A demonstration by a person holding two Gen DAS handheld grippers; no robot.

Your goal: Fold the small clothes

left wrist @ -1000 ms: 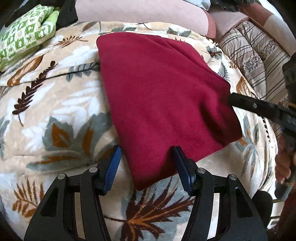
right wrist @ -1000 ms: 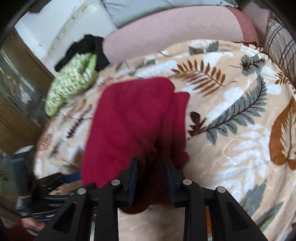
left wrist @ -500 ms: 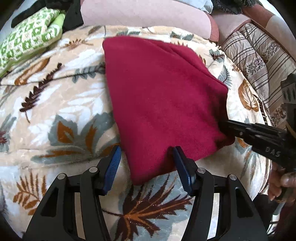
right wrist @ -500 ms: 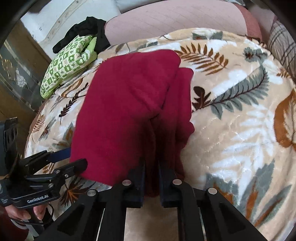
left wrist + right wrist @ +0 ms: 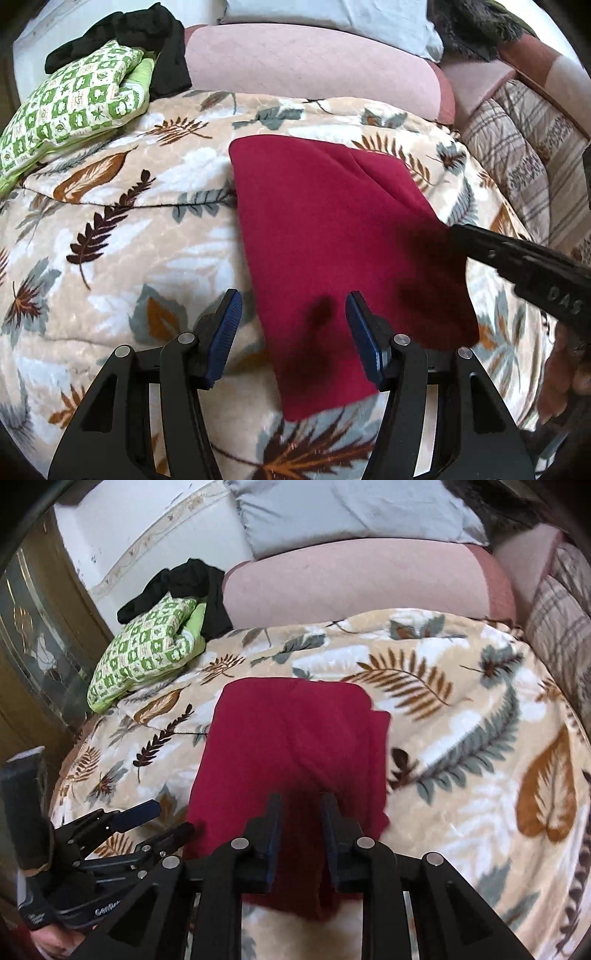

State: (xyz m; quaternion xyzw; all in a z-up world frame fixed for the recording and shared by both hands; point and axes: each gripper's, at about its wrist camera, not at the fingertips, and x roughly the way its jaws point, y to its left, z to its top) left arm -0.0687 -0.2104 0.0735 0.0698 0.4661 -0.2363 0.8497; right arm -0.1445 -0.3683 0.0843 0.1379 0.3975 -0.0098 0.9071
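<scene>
Lifted a little since the earlier frame, both grippers now hover over the red garment (image 5: 332, 236), folded on the leaf-print blanket (image 5: 122, 236). Right gripper (image 5: 300, 805) is opening, cloth between its jaws; it should let go cleanly. Left gripper (image 5: 293, 317) is apart, empty. Only the right view shows the layered edge.

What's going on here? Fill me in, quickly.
A person with a gripper in each hand is folding a dark red garment on a leaf-print blanket. The garment lies folded into a compact shape. The right gripper sits over its near edge, jaws opening, with red cloth between them. The left gripper hangs open above the garment's near corner, gripping nothing. A green patterned cloth and a black garment sit at the blanket's far corner.
</scene>
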